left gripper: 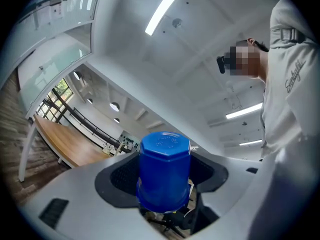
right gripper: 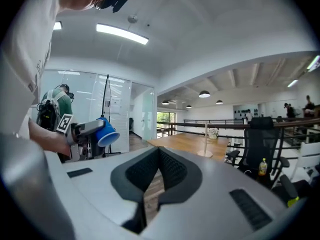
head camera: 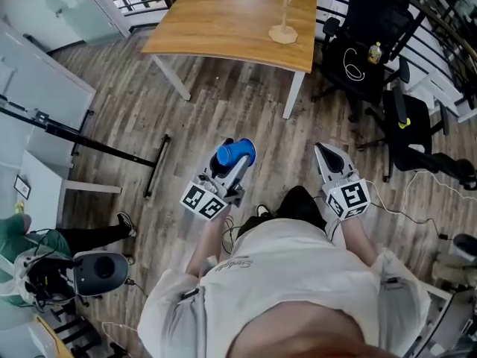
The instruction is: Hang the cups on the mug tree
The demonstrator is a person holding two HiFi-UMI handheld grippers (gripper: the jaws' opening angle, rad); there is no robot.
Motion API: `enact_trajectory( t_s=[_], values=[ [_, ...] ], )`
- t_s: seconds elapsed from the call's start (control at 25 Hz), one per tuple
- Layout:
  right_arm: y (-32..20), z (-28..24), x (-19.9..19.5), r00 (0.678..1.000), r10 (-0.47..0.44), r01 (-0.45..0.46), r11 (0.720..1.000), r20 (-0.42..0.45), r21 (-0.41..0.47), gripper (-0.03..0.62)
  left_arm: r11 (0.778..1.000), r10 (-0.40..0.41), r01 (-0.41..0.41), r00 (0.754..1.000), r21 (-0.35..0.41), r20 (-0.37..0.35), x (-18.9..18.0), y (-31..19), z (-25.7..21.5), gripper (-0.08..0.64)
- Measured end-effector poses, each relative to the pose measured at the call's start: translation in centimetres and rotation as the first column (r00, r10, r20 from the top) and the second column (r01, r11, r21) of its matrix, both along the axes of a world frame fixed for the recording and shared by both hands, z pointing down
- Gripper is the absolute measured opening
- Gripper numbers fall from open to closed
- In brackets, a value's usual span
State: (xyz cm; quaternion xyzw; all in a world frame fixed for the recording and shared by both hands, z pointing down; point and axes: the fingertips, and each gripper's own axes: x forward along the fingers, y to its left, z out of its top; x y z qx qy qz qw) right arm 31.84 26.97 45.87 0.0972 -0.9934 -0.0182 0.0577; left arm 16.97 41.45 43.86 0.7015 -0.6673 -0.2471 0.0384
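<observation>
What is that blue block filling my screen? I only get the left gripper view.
Observer: A cup. The head view shows the left gripper holding it above the floor, short of the table.
Operator: Where would it hang?
Observer: On the tree, which stands towards the table's right side.
Operator: And the other gripper?
Observer: The right gripper is shut, with nothing between its jaws.

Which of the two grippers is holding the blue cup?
The left gripper, at the left of the head view: its jaws clamp the blue cup. The right gripper has its jaws together with nothing between them.
</observation>
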Motion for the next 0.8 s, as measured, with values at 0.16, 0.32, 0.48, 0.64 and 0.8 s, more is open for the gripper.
enact_trajectory(
  t_s=[0.16, 0.32, 0.48, 0.64, 0.8],
  values=[
    [-0.5, 1.7, 0.5, 1.0, 0.009, -0.011, 0.999, -0.029, -0.049, -0.005, 1.0, 0.002, -0.002, 1.0, -0.016, -0.026, -0.9, -0.6, 1.2, 0.295],
    [-1.3, 3.3, -0.6, 0.999, -0.002, -0.003, 0.996, -0.052, -0.085, -0.005, 0.999, -0.007, 0.005, 0.999, -0.043, -0.038, -2.3, -1.7, 2.3, 0.295],
    [-3.3, 3.7, -3.2, 1.0, 0.002, -0.003, 0.993, -0.012, -0.116, -0.005, 0.997, -0.022, 0.018, 0.999, -0.072, -0.049, -3.7, -3.2, 2.5, 0.295],
    [-5.5, 4.1, -6.2, 1.0, -0.025, 0.027, 0.988, 0.013, -0.152, -0.005, 0.993, -0.039, 0.031, 0.997, -0.11, -0.07, -5.1, -5.4, 2.8, 0.295],
    [-8.9, 3.3, -9.5, 0.998, -0.023, 0.031, 0.99, 0.054, -0.14, -0.005, 0.991, -0.02, 0.009, 0.996, -0.132, -0.084, -6.8, -8.9, 2.4, 0.295]
  ],
)
